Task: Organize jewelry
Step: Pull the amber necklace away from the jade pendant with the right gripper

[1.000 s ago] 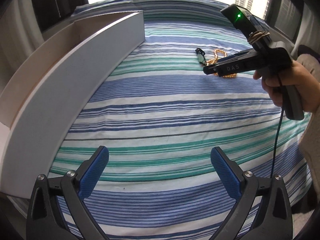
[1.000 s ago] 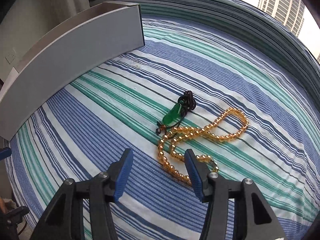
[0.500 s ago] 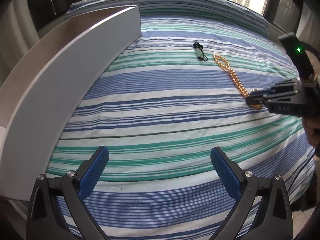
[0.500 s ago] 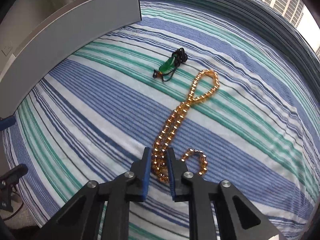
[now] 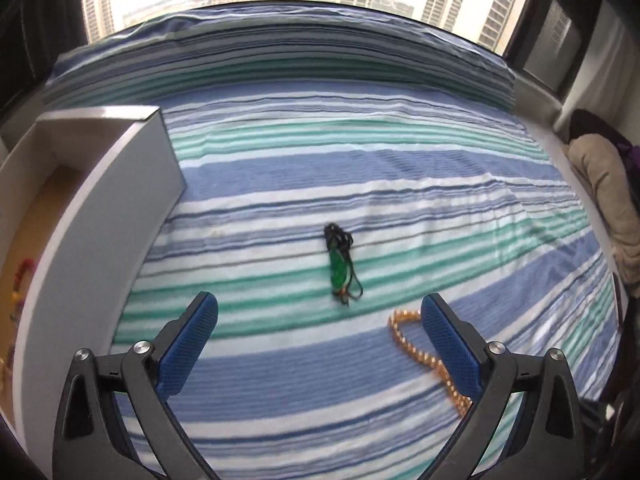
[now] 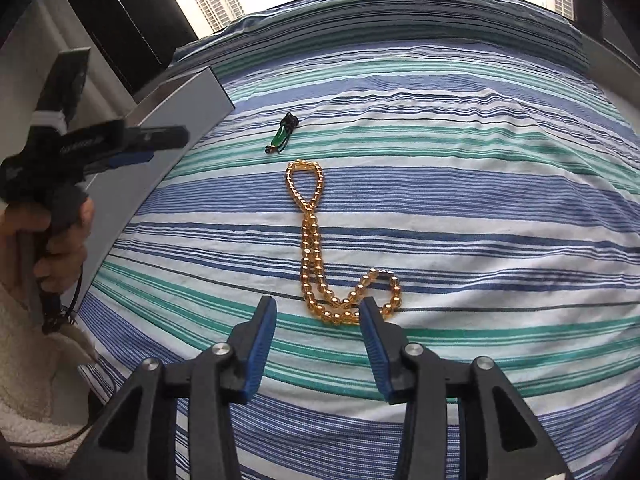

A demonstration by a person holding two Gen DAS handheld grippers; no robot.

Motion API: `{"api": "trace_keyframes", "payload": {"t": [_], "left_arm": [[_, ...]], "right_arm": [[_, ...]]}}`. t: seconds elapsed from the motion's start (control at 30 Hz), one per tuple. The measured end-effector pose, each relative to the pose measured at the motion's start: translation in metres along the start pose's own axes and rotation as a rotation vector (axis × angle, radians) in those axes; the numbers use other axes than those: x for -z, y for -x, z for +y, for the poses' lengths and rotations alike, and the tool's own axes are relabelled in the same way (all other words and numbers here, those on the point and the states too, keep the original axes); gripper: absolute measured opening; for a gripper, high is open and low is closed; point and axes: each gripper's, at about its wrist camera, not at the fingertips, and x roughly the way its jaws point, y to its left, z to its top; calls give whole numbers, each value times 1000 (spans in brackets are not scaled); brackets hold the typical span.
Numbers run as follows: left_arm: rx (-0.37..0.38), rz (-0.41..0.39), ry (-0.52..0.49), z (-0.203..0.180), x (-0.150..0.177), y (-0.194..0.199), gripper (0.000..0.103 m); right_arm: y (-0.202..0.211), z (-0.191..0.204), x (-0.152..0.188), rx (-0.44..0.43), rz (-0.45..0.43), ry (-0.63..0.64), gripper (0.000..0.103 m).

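Note:
A green pendant on a black cord (image 5: 338, 268) lies on the striped bedspread (image 5: 360, 168), just beyond my left gripper (image 5: 320, 308), which is open and empty. An amber bead necklace (image 6: 310, 240) is stretched out in a long line toward my right gripper (image 6: 318, 308). Its near curl lies on the bed between the fingertips. The right jaws are opening and the pads do not press on the beads. In the left wrist view the necklace (image 5: 404, 336) runs behind the right finger. The pendant (image 6: 280, 138) lies past the necklace's far loop.
A grey-walled open box (image 5: 132, 184) stands on the bed at the left, with coloured beads (image 5: 22, 276) inside. A hand (image 6: 52, 240) holds the left gripper beside the box (image 6: 188, 108). Beige clothing (image 5: 612, 200) lies at the right edge. Windows are behind the bed.
My right gripper shut on the amber necklace, dragged it out into a line away from the pendant, then opened off it. My left gripper swung over toward the pendant.

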Motion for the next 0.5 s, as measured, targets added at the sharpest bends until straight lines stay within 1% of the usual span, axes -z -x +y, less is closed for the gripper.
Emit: {"api": "trace_keyframes", "payload": {"t": [0.07,0.13,0.2,0.27,0.33,0.37,0.4,0.43,0.5], "left_arm": [[-37,7,-20,-12,-14,-27,98],[-59,52,-20,-19,-22,-54,87],[-72,98,-14,-23,-22,-76,82],[-96,117,-18,-27,-17,-88,73],[-93,107,-23,-29,-12,-91,42],[-87,84,-26,-29,-10,-88,27],[-78,87,-30,-29,-8,-87,13],[-70,86,-25,-28,-5,-84,10],[-45,101,-17,-23,6,-74,10]], "right_arm": [[1,0,4,-17,-1,-10,44],[4,-2,8,-26,0,-15,44],[10,-5,12,-40,-10,-25,44],[16,-7,15,-48,-29,-35,44],[19,-10,17,-48,-39,-39,44],[20,-12,19,-45,-42,-42,44],[21,-14,22,-43,-44,-46,44],[21,-16,23,-43,-42,-52,44],[21,-19,25,-39,-37,-65,44]]}}
